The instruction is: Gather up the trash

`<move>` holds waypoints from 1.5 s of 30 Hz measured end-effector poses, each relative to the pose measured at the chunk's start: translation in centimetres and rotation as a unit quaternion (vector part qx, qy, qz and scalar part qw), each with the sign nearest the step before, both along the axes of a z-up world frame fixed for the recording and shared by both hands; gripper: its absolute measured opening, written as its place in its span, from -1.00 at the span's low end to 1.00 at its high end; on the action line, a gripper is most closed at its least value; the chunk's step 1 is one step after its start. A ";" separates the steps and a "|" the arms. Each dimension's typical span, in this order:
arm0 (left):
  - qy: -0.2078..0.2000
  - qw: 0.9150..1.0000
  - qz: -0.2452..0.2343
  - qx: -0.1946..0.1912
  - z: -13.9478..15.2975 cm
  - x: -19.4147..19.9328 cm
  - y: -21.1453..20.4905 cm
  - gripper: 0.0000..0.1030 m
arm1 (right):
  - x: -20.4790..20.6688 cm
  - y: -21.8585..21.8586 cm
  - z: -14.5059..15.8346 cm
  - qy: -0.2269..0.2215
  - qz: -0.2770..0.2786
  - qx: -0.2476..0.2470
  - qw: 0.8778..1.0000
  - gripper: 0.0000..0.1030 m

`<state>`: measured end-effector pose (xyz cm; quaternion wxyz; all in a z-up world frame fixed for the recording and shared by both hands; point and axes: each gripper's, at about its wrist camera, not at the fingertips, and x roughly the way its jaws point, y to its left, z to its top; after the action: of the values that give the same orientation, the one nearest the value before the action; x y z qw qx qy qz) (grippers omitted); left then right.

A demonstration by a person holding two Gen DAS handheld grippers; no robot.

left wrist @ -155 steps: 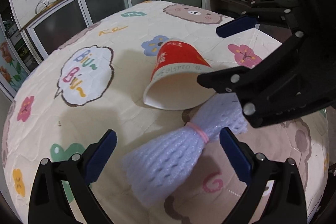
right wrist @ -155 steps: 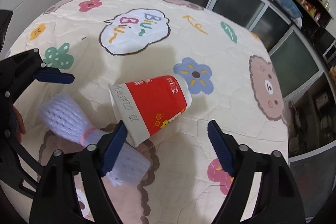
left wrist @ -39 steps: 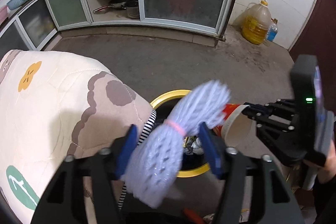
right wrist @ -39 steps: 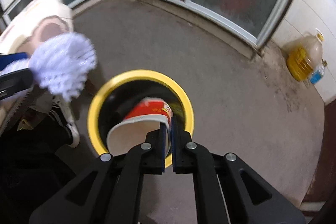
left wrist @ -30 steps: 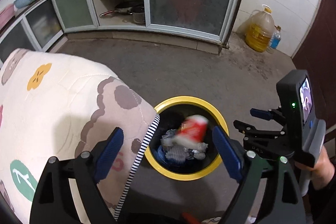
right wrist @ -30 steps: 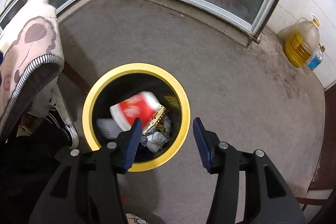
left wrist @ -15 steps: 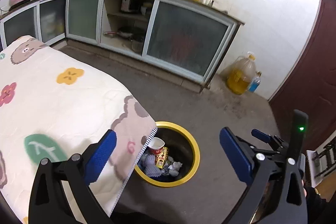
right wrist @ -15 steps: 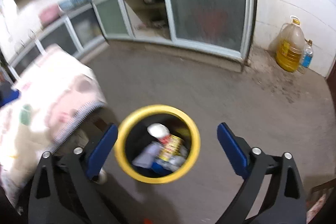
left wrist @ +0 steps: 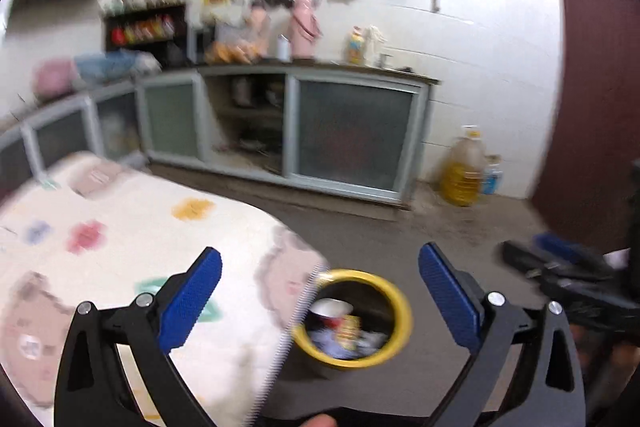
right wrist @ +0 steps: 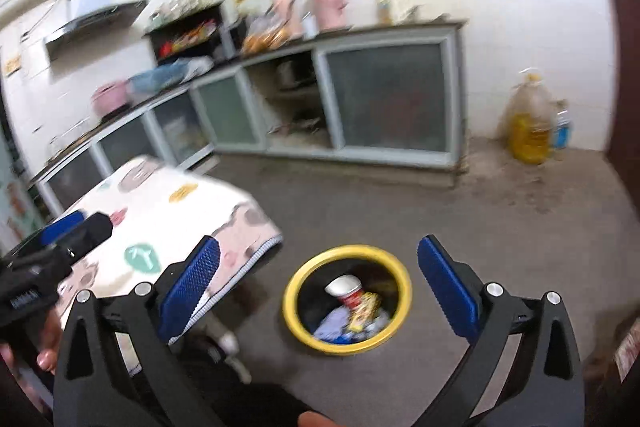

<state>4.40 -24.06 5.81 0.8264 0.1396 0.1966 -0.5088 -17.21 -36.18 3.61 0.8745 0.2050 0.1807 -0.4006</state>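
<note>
Floor (right wrist: 440,211) first: broad grey concrete, much more of it in view than a second ago, with cabinets and wall now filling the upper half of both views. Raised and tilted up, then, away from the close look straight down into the bin.

Desk (left wrist: 120,227) next, under its flowered cover, blurred; none of the trash that lay there five seconds back to be seen on the visible part.

Bin (right wrist: 292,291) on the floor just beside the desk's corner, yellow rim, dark inside, no longer directly under either tool.

Left tool (left wrist: 318,279): blue pads spread wide, nothing between them, where a second ago they pinched the foam net. Right tool (right wrist: 318,259): likewise spread wide and empty, having let go of the cup.

Cup (right wrist: 346,289), red with a white rim, lying inside the bin near the top of the heap. Foam net (right wrist: 336,321), pale lilac, inside too, just below the cup. Yellow wrapper (right wrist: 364,309) wedged against them among other scraps.

Judged from this: both pieces delivered, drop finished, hands free. Worth checking the desk for any leftover; too blurred here to tell.
</note>
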 end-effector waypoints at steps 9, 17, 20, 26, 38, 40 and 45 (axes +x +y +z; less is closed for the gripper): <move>0.019 0.999 0.035 -0.008 1.2 -2.5 3.9 0.85 | -3.9 7.7 4.2 -0.023 -0.086 -0.089 0.992 0.84; 0.009 0.993 0.115 -0.015 0.1 -4.7 7.9 0.85 | -4.5 9.7 2.4 0.017 -0.133 -0.126 0.983 0.84; 0.025 0.988 0.149 -0.029 -0.2 -5.0 9.4 0.85 | -4.6 10.1 1.2 0.020 -0.113 -0.119 0.986 0.84; 0.043 0.980 0.196 -0.012 -1.4 -5.1 10.2 0.85 | -4.6 10.9 -0.2 0.027 -0.101 -0.108 0.989 0.84; 0.016 0.977 0.213 0.017 -2.2 -7.6 10.7 0.85 | -4.3 12.3 0.1 0.018 -0.076 -0.130 0.988 0.84; 0.021 0.976 0.217 0.016 -2.1 -7.4 10.8 0.85 | -4.2 12.1 0.3 0.022 -0.069 -0.127 0.989 0.84; 0.004 0.970 0.241 -0.007 -1.3 -7.8 11.6 0.85 | -4.0 11.8 0.2 0.032 -0.074 -0.120 0.989 0.84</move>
<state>-3.36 -12.46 4.53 0.9250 0.0800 0.2244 -0.2961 -21.19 -24.37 3.76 0.8545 0.0986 0.1433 -0.4895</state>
